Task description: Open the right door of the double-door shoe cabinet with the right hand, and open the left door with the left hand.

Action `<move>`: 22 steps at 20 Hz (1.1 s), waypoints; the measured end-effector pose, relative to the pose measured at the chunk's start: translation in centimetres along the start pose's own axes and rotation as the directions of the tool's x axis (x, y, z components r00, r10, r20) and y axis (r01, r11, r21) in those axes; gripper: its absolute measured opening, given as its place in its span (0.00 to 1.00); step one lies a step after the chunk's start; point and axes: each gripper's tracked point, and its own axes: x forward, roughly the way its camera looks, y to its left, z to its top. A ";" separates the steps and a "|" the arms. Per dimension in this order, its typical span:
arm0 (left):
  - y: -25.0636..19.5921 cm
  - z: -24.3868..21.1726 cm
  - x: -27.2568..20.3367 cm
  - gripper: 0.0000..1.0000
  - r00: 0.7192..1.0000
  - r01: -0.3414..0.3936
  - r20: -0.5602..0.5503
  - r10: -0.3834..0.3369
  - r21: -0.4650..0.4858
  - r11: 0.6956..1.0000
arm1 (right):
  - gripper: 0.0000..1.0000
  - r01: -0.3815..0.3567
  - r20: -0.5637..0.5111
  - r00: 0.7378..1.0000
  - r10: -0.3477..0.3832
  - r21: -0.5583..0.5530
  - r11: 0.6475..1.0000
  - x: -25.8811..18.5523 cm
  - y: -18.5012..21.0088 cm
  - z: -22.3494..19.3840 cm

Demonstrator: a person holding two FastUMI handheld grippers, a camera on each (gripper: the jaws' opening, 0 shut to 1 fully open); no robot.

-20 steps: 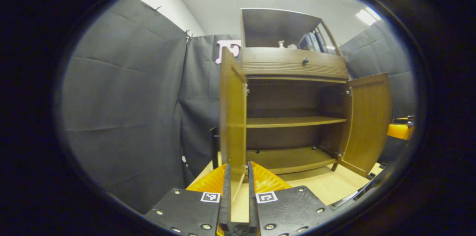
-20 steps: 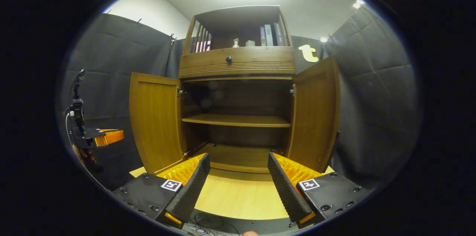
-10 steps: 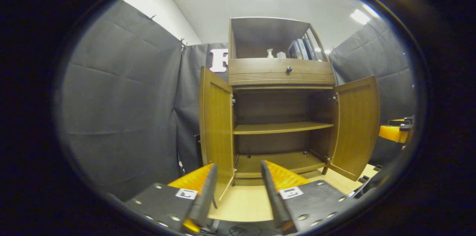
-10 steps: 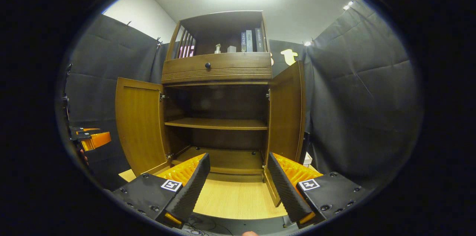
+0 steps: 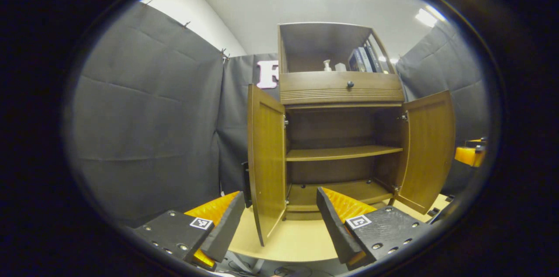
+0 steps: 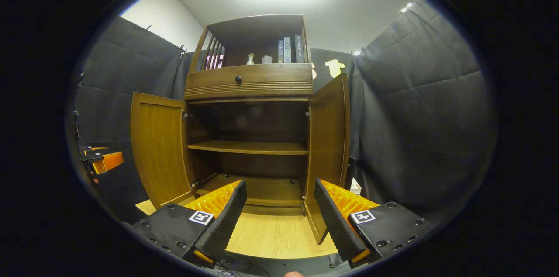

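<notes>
Left gripper [image 5: 279,224], clamped on the left door [image 5: 266,159] of the shoe cabinet [image 5: 340,89] 1 second ago, now gapes empty before it, like the right gripper [image 6: 279,220] near the right door [image 6: 327,133], so both doors stand open.

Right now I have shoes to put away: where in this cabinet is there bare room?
Both lower levels look bare: the middle shelf and the bottom board, bordered by the open left door and right door. The top compartment is crowded on its right with books and a small bottle. Both tongs are open, holding nothing.
</notes>
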 end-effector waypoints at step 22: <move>-0.3 0.5 0.8 0.94 0.999 -0.014 0.032 0.014 0.025 1.000 | 0.94 0.041 0.017 0.999 -0.041 -0.004 0.999 1.1 -1.0 0.4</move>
